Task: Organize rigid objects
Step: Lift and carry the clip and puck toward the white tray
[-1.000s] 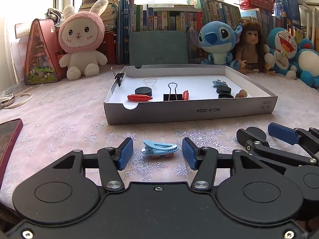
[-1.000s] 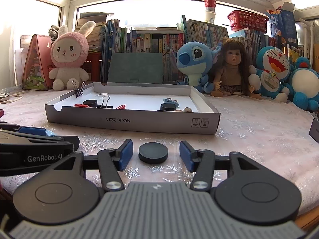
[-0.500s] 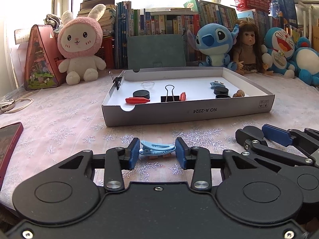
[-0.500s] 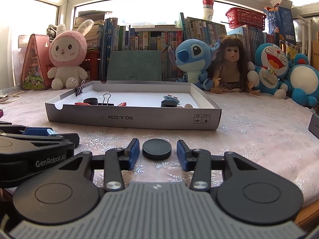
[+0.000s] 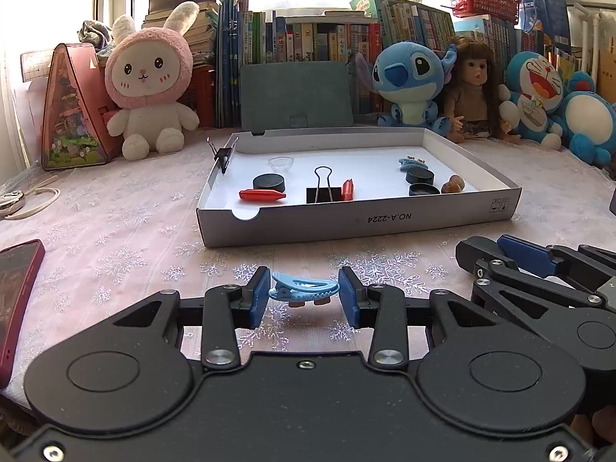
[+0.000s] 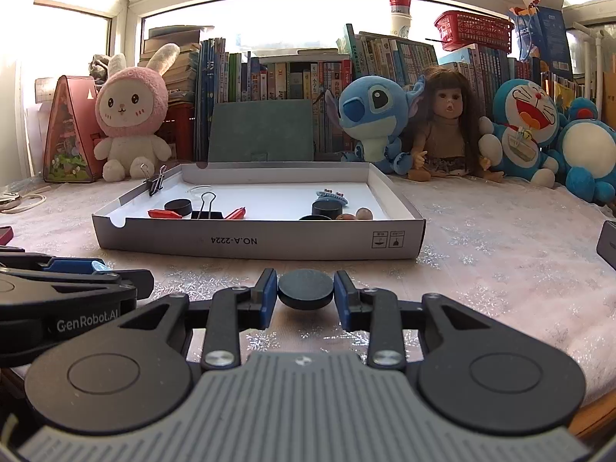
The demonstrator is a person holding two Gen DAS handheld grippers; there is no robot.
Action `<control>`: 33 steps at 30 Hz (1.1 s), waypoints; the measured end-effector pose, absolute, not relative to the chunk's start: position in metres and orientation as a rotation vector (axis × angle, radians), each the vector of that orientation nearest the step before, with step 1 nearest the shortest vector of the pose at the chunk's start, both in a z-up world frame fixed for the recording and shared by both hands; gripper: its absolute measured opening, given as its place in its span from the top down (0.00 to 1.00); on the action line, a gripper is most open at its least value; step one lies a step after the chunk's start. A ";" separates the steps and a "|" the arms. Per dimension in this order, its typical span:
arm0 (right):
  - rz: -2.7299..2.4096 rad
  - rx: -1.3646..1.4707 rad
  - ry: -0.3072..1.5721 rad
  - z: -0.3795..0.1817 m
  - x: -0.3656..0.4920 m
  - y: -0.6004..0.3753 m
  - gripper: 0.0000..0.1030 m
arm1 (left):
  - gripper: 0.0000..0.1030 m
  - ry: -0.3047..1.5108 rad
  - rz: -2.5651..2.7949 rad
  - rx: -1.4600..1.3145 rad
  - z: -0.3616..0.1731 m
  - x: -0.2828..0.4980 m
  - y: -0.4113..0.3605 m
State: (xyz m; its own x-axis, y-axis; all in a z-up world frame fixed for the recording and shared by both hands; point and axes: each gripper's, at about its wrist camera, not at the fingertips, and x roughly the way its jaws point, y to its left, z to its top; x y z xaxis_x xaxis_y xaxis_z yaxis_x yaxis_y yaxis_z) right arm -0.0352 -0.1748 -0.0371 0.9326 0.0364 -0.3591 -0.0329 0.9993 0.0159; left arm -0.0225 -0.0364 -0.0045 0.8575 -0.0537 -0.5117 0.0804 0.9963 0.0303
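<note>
My left gripper (image 5: 304,294) is shut on a blue hair clip (image 5: 304,288) and holds it just above the tablecloth. My right gripper (image 6: 306,293) is shut on a black round disc (image 6: 305,290), lifted slightly off the cloth. Ahead stands a white cardboard tray (image 5: 358,221), also in the right wrist view (image 6: 258,242). It holds black discs (image 5: 268,182), red clips (image 5: 261,195), a black binder clip (image 5: 323,191), another blue hair clip (image 5: 412,161) and nuts (image 5: 452,184). The right gripper shows in the left wrist view (image 5: 539,269).
A dark red phone (image 5: 15,292) lies at the left. Plush toys, a pink rabbit (image 5: 148,77), a Stitch (image 5: 412,81), a doll (image 5: 473,88) and books line the back. A cable (image 5: 27,202) lies at far left.
Both grippers have closed from open onto their objects, the left on the hair clip and the right on the disc, and both objects have risen slightly off the cloth.
</note>
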 end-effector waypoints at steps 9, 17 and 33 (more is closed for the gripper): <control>0.035 0.022 0.373 -0.028 -0.032 -0.180 0.64 | 0.64 0.537 -0.084 0.037 0.008 -0.018 -0.031; 0.031 0.028 0.376 -0.023 -0.028 -0.181 0.64 | 0.64 0.543 -0.099 0.023 0.016 -0.012 -0.028; 0.029 0.034 0.387 -0.014 -0.010 -0.187 0.64 | 0.64 0.535 -0.110 0.030 0.030 0.013 -0.028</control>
State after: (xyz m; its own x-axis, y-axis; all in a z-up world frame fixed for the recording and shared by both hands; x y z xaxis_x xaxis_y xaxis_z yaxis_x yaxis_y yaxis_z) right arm -0.0103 -0.1873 -0.0143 0.9258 0.0352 -0.3764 -0.0221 0.9990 0.0390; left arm 0.0128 -0.0283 0.0296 0.8545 -0.0967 -0.5103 0.1126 0.9936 0.0002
